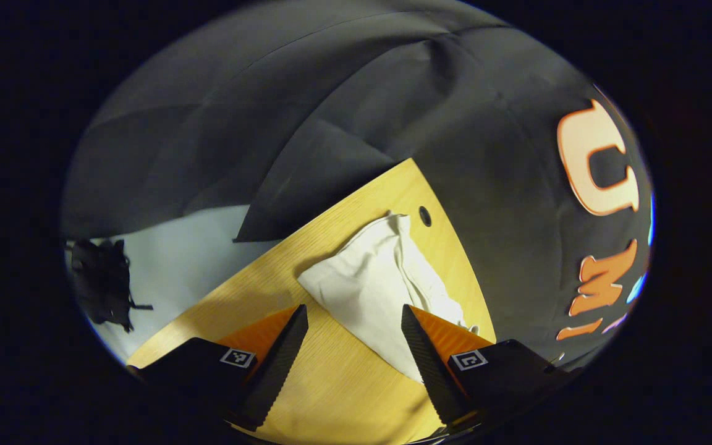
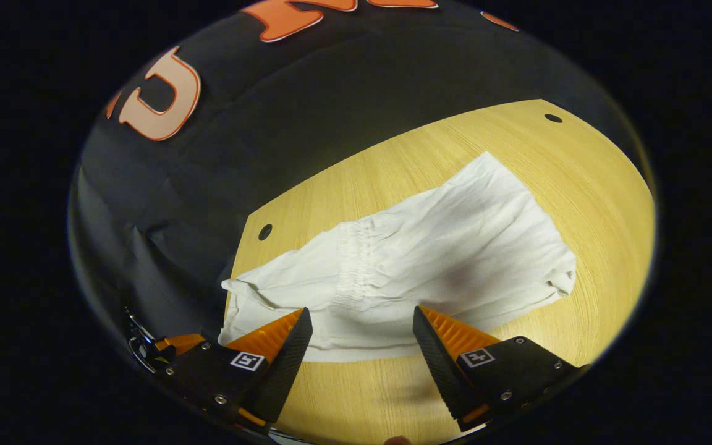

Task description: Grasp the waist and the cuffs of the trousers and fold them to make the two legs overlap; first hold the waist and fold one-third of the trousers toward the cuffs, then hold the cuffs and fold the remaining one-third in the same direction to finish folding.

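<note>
Both grippers, left gripper (image 1: pixel 353 334) and right gripper (image 2: pixel 362 337), hover with jaws apart, gripping nothing. Trousers (image 2: pixel 430 253) lie rumpled on the table (image 2: pixel 603 185); you'd best pinch waistband (image 2: pixel 348 266) and cuffs squarely.

White trousers (image 2: pixel 430 259) lie crumpled across the middle of the frame on a light wooden worktop (image 2: pixel 603 185), their gathered waistband near the centre. At the bottom the right hand-held gripper (image 2: pixel 362 318) hangs above the cloth's near edge, jaws spread wide, holding nothing. A small dark hole (image 2: pixel 265 232) marks the worktop at left.
</note>
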